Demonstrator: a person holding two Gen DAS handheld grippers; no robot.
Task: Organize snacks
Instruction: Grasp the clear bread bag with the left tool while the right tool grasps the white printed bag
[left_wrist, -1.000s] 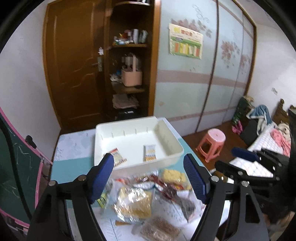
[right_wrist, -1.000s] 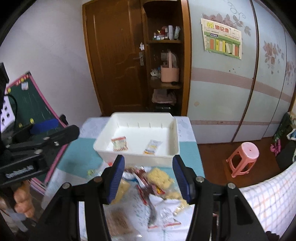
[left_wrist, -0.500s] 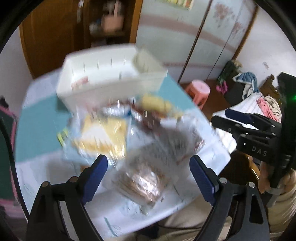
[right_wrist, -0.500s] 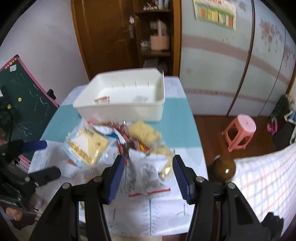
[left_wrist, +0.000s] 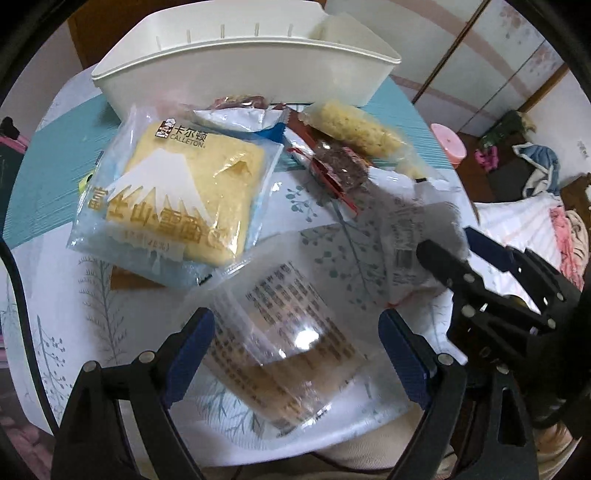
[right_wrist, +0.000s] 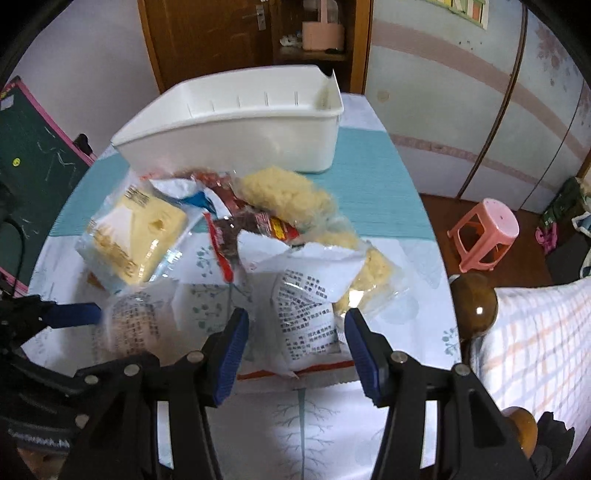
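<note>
- White bin (right_wrist: 236, 140) sits at the far side of the table (right_wrist: 376, 192), on the teal strip; snack pile heaped just in front of it, touching its near wall.
- Pile: yellow cake packet (left_wrist: 177, 195) on the left; red-trimmed dark snack packet (left_wrist: 340, 170) in the middle; crumbly yellow snack bags (right_wrist: 288, 192) on the right, one partly under a white printed packet (right_wrist: 306, 306).
- Clear packet with brown contents (left_wrist: 284, 347) lies nearest the table edge, apart from the bin, its corner tucked under the cake packet.
- Surroundings: pink stool (right_wrist: 487, 232) on the floor to the right, chalkboard (right_wrist: 33, 155) on the left, brown door (right_wrist: 207, 37) behind the bin.
- Left gripper (left_wrist: 297, 360): fingers spread wide, straddling the clear packet from above; contact cannot be judged.
- Right gripper (right_wrist: 297, 345): fingers apart, either side of the white printed packet's lower half, not pinching it.
- Each gripper shows at the edge of the other's view, close together over the near side of the pile.
</note>
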